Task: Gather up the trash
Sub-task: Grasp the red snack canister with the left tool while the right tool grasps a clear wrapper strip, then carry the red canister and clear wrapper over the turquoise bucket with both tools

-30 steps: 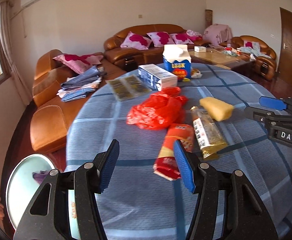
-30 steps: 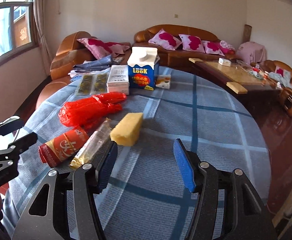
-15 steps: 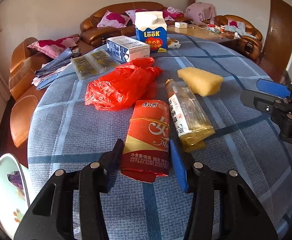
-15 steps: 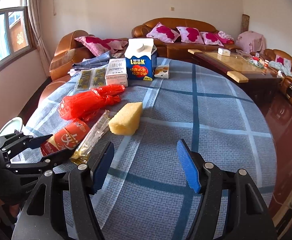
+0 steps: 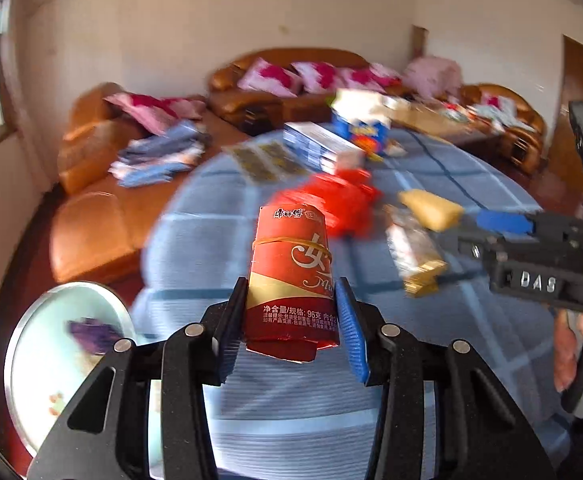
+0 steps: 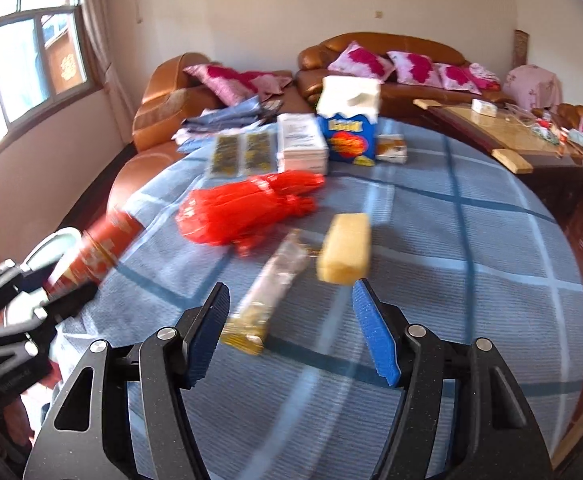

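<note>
My left gripper [image 5: 291, 328] is shut on a red snack package [image 5: 291, 276] and holds it lifted above the blue checked tablecloth [image 5: 491, 320]. The package also shows in the right wrist view [image 6: 99, 248], at the table's left edge. My right gripper [image 6: 291, 332] is open and empty, low over the cloth, with a clear gold-ended wrapper [image 6: 267, 292] and a yellow sponge [image 6: 345, 254] just ahead of it. A crumpled red plastic bag [image 6: 247, 208] lies farther back.
A blue Look carton [image 6: 349, 128], a white box [image 6: 301, 144], flat sachets [image 6: 239, 154] and a small box [image 6: 391, 148] stand at the table's far side. A round bin [image 5: 63, 360] sits on the floor at the left. Brown sofas [image 6: 391, 68] lie behind.
My left gripper closed on the red snack package and lifted it off the table. My right gripper moved forward toward the wrapper and sponge.
</note>
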Motion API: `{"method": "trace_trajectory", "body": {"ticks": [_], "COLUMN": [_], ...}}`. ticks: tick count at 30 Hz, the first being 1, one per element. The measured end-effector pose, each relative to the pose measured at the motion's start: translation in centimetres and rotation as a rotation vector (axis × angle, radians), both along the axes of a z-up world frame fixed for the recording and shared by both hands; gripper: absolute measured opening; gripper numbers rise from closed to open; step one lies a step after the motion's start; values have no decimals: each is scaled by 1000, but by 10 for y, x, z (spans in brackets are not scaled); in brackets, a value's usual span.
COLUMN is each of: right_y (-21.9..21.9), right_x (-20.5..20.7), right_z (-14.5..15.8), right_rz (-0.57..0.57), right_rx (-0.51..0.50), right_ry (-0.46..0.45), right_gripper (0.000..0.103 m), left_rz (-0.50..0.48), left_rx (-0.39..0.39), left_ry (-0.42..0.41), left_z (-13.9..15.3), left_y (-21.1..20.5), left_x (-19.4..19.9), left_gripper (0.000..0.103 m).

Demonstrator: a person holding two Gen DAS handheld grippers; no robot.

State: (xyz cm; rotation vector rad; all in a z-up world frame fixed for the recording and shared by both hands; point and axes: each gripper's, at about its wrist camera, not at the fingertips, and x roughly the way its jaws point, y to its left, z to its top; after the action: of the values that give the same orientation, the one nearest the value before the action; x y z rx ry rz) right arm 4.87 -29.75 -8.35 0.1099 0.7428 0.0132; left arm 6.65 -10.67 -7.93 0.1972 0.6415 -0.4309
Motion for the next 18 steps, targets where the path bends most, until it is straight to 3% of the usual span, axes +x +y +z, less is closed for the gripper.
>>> {"method": "trace_trajectory", "body": {"ticks": [4, 9, 12, 18], "right_y": [10, 14, 22, 33], "right_x": [22, 31, 22, -4], "right_z": [-15, -31, -23, -2], "right_rz": [16, 63, 93, 108], "right_rx": [20, 98, 77, 11], "right_ry": [90, 166, 137, 53], "right_gripper": [54, 17, 9, 7], "left_rz": [57, 65, 79, 109], "left_rx": [-16, -31, -45, -75], "left_ry": [-17, -16, -17, -40], "left_z": [3, 2, 3, 14], "left_y": [15, 21, 26, 42], "left_x": [8, 9, 11, 7], "left_gripper": [43, 43, 43, 43]}}
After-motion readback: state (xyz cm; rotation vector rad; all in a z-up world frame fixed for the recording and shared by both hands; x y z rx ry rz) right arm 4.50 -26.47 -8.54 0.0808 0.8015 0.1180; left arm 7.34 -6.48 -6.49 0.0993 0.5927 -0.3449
